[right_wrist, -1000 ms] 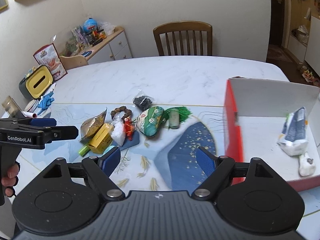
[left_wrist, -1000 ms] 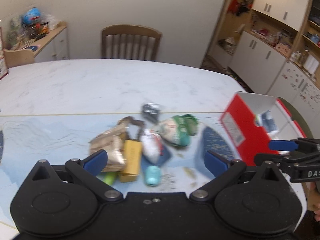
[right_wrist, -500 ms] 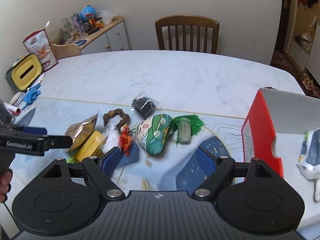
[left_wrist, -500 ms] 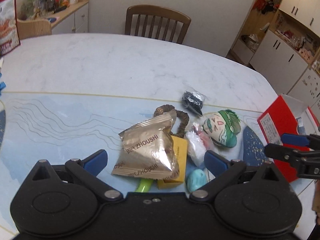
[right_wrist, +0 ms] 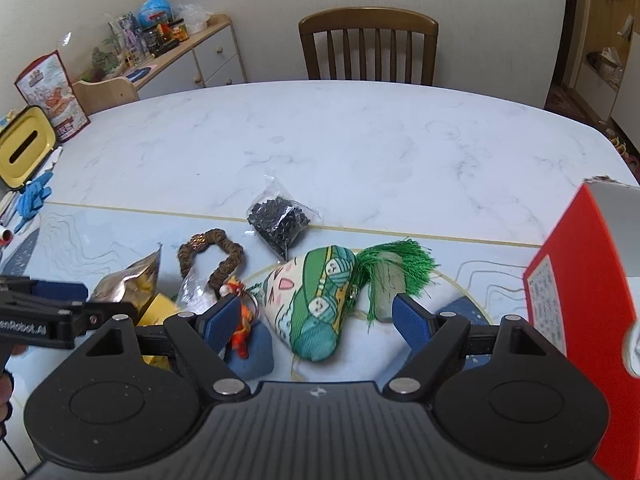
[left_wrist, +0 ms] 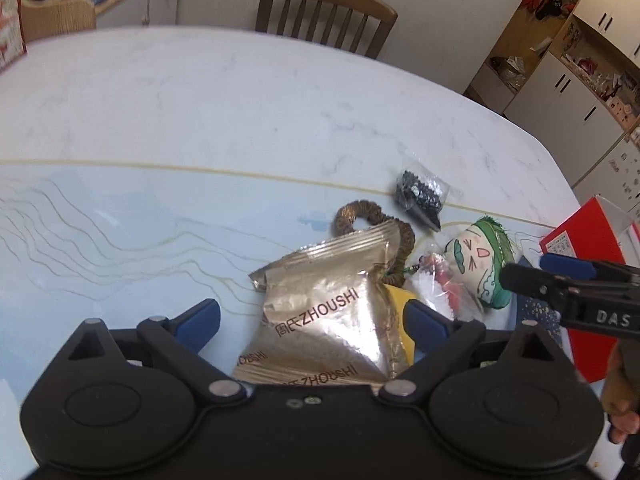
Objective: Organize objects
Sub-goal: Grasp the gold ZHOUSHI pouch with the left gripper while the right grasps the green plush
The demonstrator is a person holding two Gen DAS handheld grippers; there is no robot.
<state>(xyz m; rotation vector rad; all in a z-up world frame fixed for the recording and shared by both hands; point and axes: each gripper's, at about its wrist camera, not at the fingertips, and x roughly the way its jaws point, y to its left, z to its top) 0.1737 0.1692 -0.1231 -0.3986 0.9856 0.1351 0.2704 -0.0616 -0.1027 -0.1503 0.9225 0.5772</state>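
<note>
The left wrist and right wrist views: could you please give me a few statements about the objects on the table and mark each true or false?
1. The left gripper is open, with the gold snack packet between its fingers. True.
2. The right gripper is shut on the green plush pouch. False: it is open, the pouch lying between its fingers.
3. The bag of black beads sits inside the red box. False: it lies on the table, apart from the box.
4. A brown braided ring lies beside the gold snack packet. True.
</note>
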